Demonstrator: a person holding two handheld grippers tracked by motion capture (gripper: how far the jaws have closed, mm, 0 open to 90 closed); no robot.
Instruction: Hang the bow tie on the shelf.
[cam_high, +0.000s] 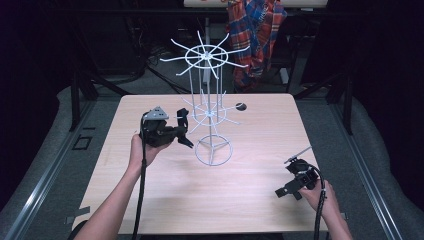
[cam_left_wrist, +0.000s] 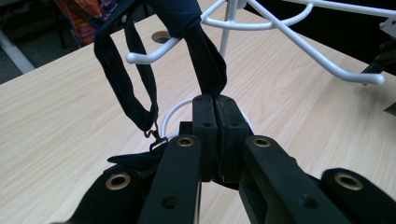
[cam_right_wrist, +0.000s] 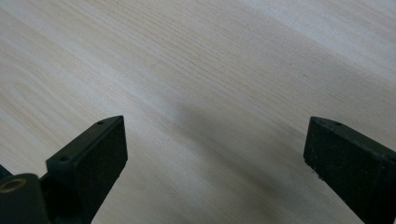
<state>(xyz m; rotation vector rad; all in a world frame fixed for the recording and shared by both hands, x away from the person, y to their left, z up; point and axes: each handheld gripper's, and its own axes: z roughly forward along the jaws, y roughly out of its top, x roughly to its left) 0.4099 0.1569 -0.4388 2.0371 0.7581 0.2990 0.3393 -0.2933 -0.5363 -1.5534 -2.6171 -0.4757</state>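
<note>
- Your left claw (cam_left_wrist: 215, 100) is clenched on a dark strap (cam_left_wrist: 205, 56), its 2 jaws pressed together with the fabric pinched at their tips.
- From that pinch the strap runs up and drapes over 1 white prong of the wire rack (cam_left_wrist: 299, 44); a second loop of it hangs to the left and ends in a small metal clasp (cam_left_wrist: 156, 135) just beside the jaws.
- In the high view your left claw (cam_high: 184, 131) sits at the rack's lower tier of prongs, above the table (cam_high: 250, 200), with your left hand (cam_high: 140, 150) gripping its body from below.
- The wire rack (cam_high: 210, 107) stands upright near the middle of the table on a round ring base, with 2 tiers of radiating prongs.
- Your right claw (cam_right_wrist: 215, 154) is released: its 2 jaws stand wide apart with bare table (cam_right_wrist: 210, 70) between them.
- In the high view your right claw (cam_high: 287, 190) hovers low near the table's right front corner, well apart from the rack.
- A plaid cloth (cam_high: 255, 30) hangs behind the table.
</note>
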